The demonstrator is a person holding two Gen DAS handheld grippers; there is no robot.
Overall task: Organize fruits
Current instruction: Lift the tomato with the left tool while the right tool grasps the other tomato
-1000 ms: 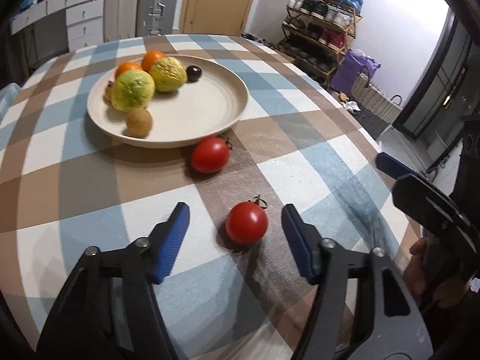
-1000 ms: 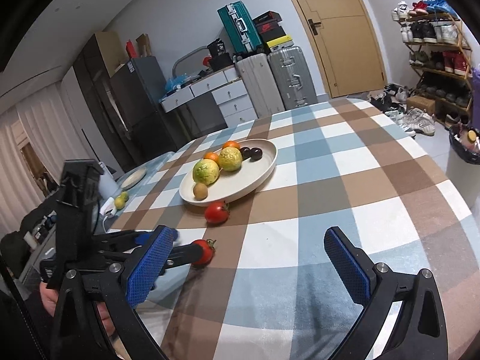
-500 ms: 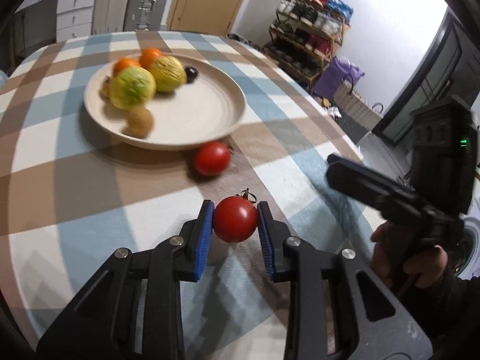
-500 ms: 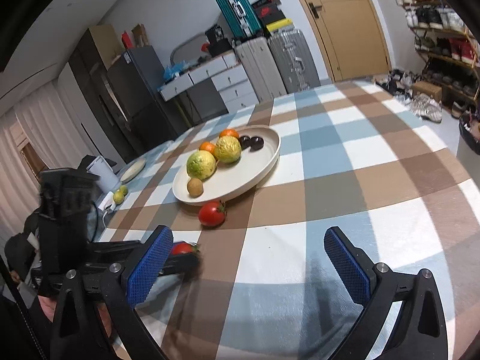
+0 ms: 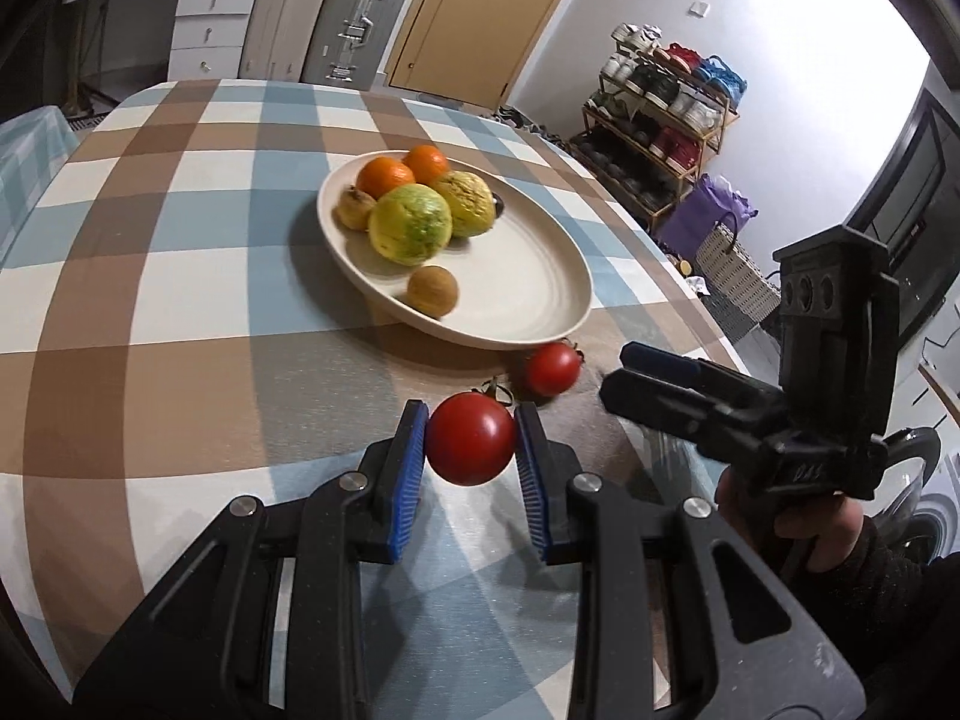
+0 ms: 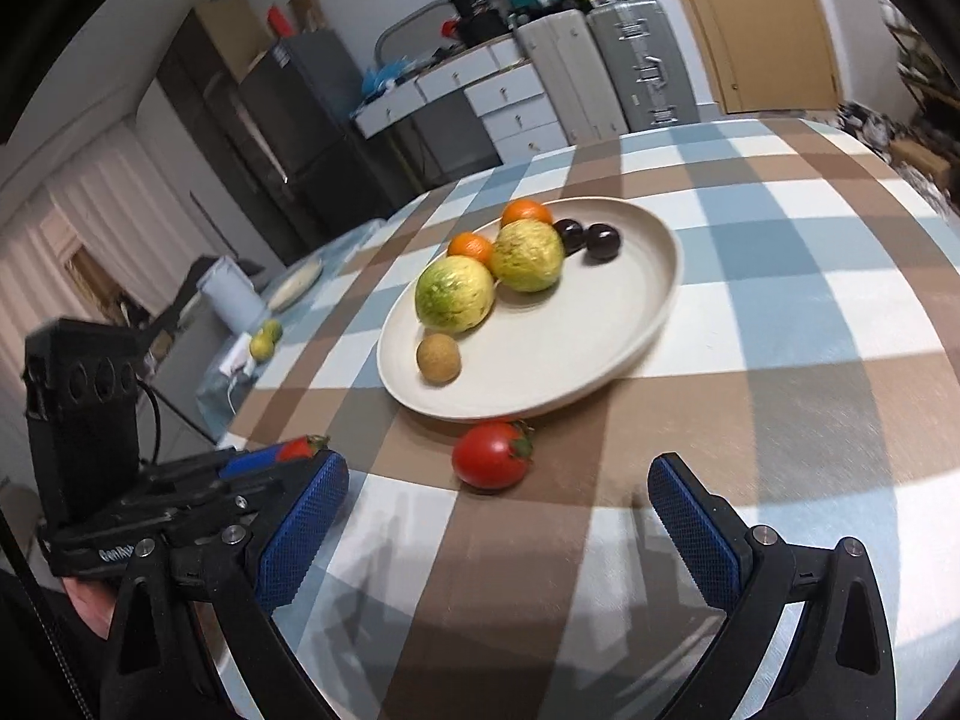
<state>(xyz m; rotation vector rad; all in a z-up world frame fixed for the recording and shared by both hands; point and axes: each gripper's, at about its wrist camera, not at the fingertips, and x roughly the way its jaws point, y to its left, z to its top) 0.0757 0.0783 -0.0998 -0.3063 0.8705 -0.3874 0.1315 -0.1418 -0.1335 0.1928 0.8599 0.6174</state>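
My left gripper (image 5: 471, 441) is shut on a red tomato (image 5: 471, 447) and holds it above the checked tablecloth, short of the cream plate (image 5: 540, 276). The plate holds two oranges, two yellow-green fruits, small brown fruits and dark plums. A second tomato (image 5: 552, 368) lies on the cloth by the plate's near rim; it also shows in the right wrist view (image 6: 491, 463). My right gripper (image 6: 498, 507) is open and empty, just short of that tomato. The left gripper (image 6: 264, 462) with its tomato shows at the left of the right wrist view.
The round table's edge (image 5: 678, 276) drops off to the right, with a shoe rack (image 5: 660, 120) and a basket beyond. Suitcases and drawers stand behind the table. A side table with small fruits (image 6: 264, 342) lies left of the table.
My left gripper closed on the near tomato and lifted it off the cloth toward the plate. My right gripper moved closer to the second tomato and stayed open.
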